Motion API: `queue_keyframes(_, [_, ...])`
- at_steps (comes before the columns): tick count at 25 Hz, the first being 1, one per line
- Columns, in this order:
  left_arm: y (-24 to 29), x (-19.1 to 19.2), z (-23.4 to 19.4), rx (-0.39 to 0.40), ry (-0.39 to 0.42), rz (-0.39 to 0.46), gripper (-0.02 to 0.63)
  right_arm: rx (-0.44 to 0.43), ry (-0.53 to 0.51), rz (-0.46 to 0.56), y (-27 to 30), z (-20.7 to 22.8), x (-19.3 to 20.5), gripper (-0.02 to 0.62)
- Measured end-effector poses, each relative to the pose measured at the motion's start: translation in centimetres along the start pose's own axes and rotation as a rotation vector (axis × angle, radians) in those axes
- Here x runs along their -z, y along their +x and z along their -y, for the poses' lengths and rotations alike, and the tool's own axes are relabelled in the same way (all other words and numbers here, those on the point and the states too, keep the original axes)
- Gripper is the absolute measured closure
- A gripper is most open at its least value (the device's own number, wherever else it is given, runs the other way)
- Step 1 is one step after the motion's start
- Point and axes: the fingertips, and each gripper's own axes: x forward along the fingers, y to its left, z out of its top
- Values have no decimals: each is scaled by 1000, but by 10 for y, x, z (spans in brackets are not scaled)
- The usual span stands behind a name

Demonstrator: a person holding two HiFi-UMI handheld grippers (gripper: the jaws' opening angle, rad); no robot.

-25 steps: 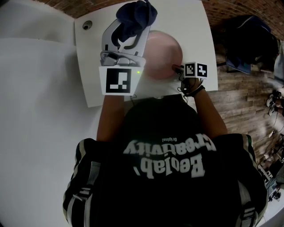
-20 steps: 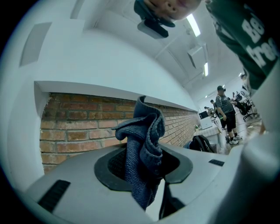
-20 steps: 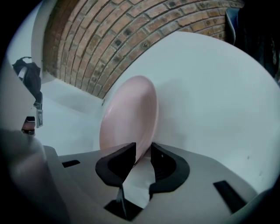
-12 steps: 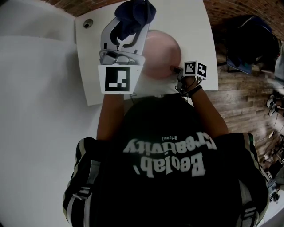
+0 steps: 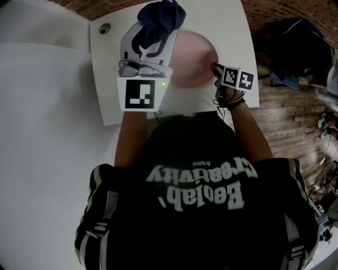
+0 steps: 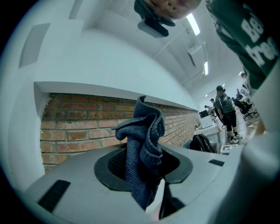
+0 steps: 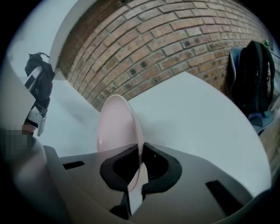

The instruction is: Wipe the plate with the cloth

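Note:
A pale pink plate [image 5: 193, 55] is over the white table [image 5: 232, 26], and my right gripper [image 5: 215, 68] is shut on its right rim. In the right gripper view the plate [image 7: 118, 131] stands on edge between the jaws, its face turned to the left. My left gripper [image 5: 153, 39] is shut on a dark blue cloth [image 5: 161, 16], bunched above its fingers just left of the plate. In the left gripper view the cloth [image 6: 144, 153] hangs pinched in the jaws and sticks up past them.
A round grommet [image 5: 104, 29] sits in the table's far left corner. A dark backpack [image 5: 293, 47] lies on the wooden floor to the right; the right gripper view shows the backpack [image 7: 253, 78] against a brick wall [image 7: 175, 39]. People stand far off in the left gripper view.
My right gripper has shifted up and to the right along the plate's rim, and the plate has moved with it. The left gripper and cloth have hardly moved.

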Motion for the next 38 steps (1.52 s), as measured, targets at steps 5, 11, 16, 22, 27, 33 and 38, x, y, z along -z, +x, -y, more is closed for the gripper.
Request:
queue_keyframes(5, [0,-2,-1,-4,-1,1,463,2,-102,157,-30,-23,-69,589])
queue_keyframes(11, [-2,-4,10,34,14,-4,465,-8,-236,370,-78,-64,-143,589])
queue_keyframes(16, [1,-6,22,60,42,-35,469,-35,-327,473,-118,-94,-181,589])
queue_keyframes(22, [12,-13,39,119,63,-63,482,-96,-343,516,-140,-119,-208,589])
queue_keyframes(27, [17,-16,43,99,73,-90,485,-135,-338,506,-142,-132,-205,589])
queue_keyframes(33, [32,-6,60,124,145,-221,488,-183,-329,500,-145,-140,-209,588])
queue_keyframes(38, [47,5,76,114,146,-302,488,-227,-330,497,-149,-142,-213,589])
